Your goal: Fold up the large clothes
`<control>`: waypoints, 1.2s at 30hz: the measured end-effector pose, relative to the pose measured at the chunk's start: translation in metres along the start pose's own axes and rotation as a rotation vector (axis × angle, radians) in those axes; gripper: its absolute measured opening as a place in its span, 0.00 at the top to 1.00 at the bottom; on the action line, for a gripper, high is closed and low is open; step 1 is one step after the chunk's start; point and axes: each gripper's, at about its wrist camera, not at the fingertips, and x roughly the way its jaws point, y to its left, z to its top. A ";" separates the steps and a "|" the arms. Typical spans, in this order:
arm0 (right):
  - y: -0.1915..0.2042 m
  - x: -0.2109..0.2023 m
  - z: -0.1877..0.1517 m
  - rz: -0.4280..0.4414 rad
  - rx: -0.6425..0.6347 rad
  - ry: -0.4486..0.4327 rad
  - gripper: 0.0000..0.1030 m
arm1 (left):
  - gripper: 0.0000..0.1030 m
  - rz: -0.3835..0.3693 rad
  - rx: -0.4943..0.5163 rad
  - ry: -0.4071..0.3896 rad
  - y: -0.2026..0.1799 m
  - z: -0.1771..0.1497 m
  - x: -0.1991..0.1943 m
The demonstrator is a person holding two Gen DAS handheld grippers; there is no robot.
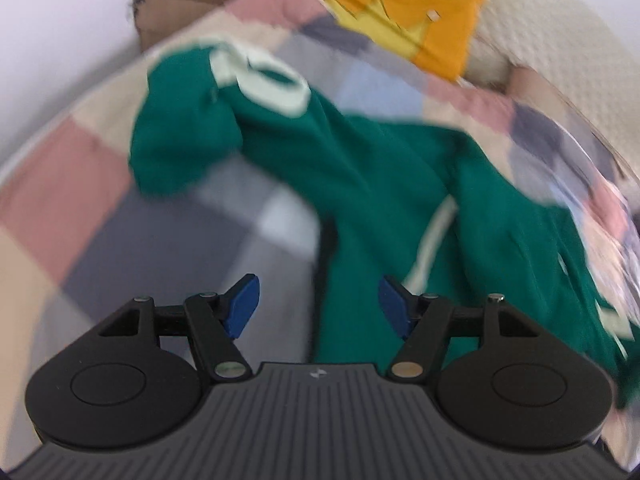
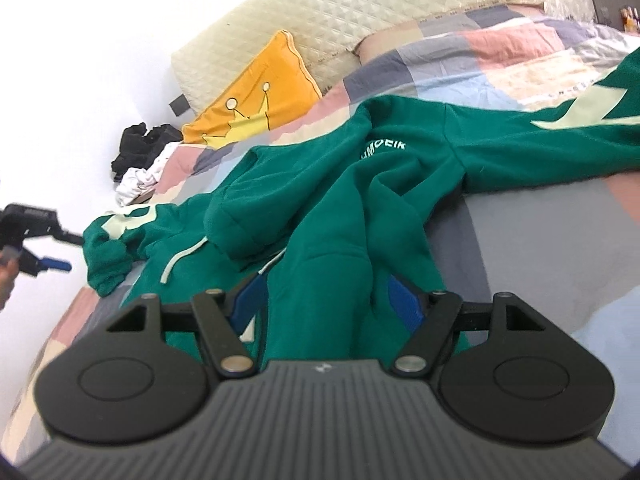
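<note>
Lay sprawled and unfolded across the patchwork quilt [image 2: 532, 216] of the bed: a green hoodie [image 2: 320, 216], rumpled, with pale lettering near the neck and pale patches on both sleeves. Ran with its long axis roughly away from the right wrist camera, hem end nearest the lens, hood and neck end toward the orange crown cushion [image 2: 256, 92] and the quilted headboard [image 2: 304, 24]. Stretched one sleeve off to the right in that view, bunched the other at the left near the bed's edge. Looked placed flat like this so sides and sleeves could be brought inward, judging by the task. Hovered low over the hem: the right gripper [image 2: 326, 300], jaws spread, a ridge of green cloth rising between the blue pads but not visibly pinched. Stood likewise spread, holding nothing: the left gripper [image 1: 319, 304], above the hoodie's edge where fabric met quilt, blurred in its own view. Seemed poised at opposite sides for a paired grasp, probably to straighten the body first.
</note>
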 end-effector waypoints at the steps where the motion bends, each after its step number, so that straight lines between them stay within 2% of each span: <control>1: -0.001 -0.006 -0.002 -0.004 -0.009 0.001 0.30 | 0.31 -0.014 -0.005 0.014 0.001 -0.016 -0.005; 7: -0.009 -0.040 -0.009 -0.059 0.059 0.061 0.30 | 0.31 -0.097 -0.077 0.122 0.015 -0.100 -0.023; 10: -0.011 -0.055 -0.016 -0.103 0.054 0.096 0.30 | 0.31 -0.150 -0.101 0.176 0.024 -0.123 -0.023; 13: -0.018 -0.063 -0.019 -0.119 0.091 0.112 0.30 | 0.31 -0.158 -0.128 0.210 0.032 -0.142 -0.027; 17: -0.025 -0.062 -0.020 -0.158 0.130 0.127 0.30 | 0.28 -0.206 -0.136 0.257 0.037 -0.151 -0.023; 24: -0.041 -0.060 -0.030 -0.194 0.184 0.193 0.30 | 0.25 -0.165 -0.077 0.327 0.034 -0.159 0.000; 30: -0.051 -0.048 -0.039 -0.217 0.215 0.289 0.30 | 0.25 -0.114 -0.016 0.363 0.035 -0.160 0.010; 36: -0.046 -0.043 -0.043 -0.202 0.182 0.360 0.31 | 0.25 -0.150 0.047 0.401 0.034 -0.161 0.020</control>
